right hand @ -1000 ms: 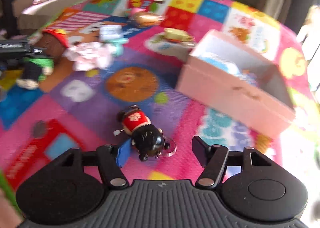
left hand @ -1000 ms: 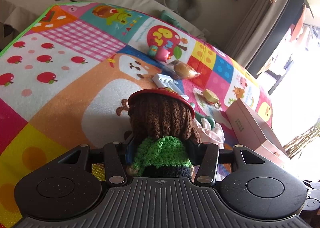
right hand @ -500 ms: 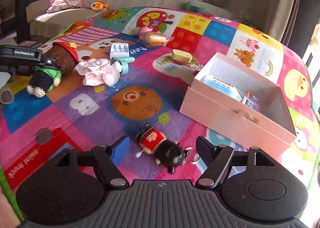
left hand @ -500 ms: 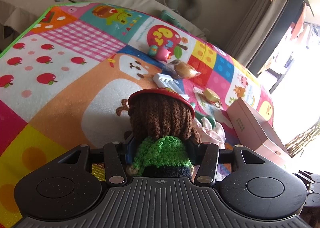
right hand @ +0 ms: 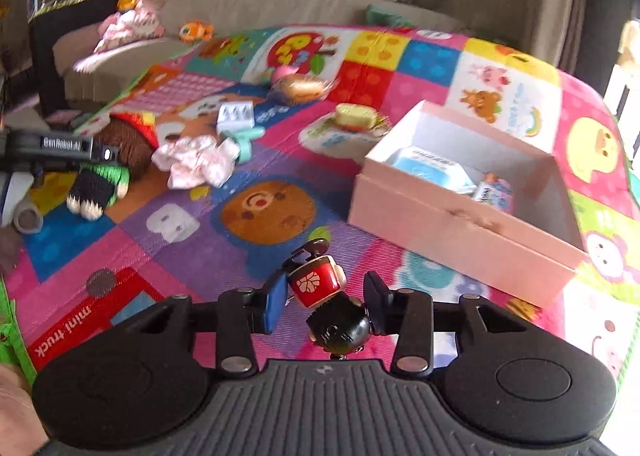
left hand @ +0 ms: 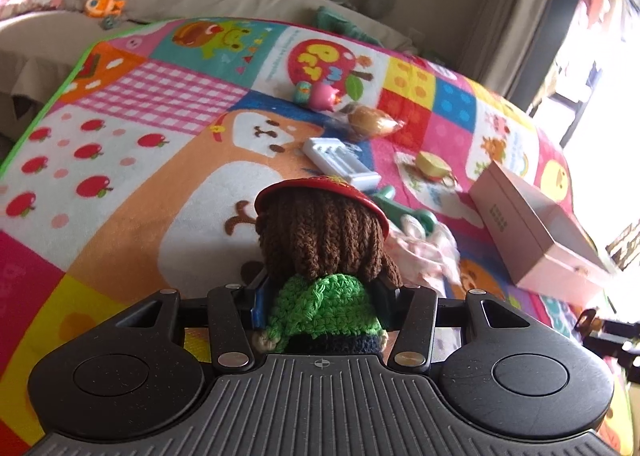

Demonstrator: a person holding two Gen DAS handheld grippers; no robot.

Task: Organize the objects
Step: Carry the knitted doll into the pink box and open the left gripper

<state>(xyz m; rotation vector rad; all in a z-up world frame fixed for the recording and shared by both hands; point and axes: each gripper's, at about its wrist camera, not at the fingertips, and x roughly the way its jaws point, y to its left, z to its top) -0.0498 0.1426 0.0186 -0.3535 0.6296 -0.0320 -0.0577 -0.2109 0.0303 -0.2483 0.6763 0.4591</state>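
Clamping the green torso of a crocheted doll (left hand: 322, 256), the left hand-held gripper (left hand: 320, 302) has both fingers pressed against the yarn, the doll's brown hair and red hat pointing away from the camera over the play mat (left hand: 132, 192). Just beyond the hat lies a white battery case (left hand: 340, 160), and to its right a teal clip (left hand: 404, 212) beside a crumpled pink cloth (left hand: 424, 252). Farther ahead sit a wrapped bun (left hand: 372, 122) and a small pink toy (left hand: 320, 95), with a yellow keychain case (left hand: 434, 165) to the right of them. The pink box (left hand: 532, 232) stands well off to the right.

The right hand-held gripper (right hand: 326, 302) has its fingers drawn in around a small figurine (right hand: 328, 304) with a red body and a glossy black head (the head nearest the camera); the right finger touches the head, the blue-padded left finger stands just beside the red body, and whether the toy is off the mat cannot be told. Ahead and to the right stands the open pink box, holding a blue-and-white packet (right hand: 428, 170) and some smaller items. Far to the left, the other gripper appears with the crocheted doll in its grip, the pink cloth lying just right of it.
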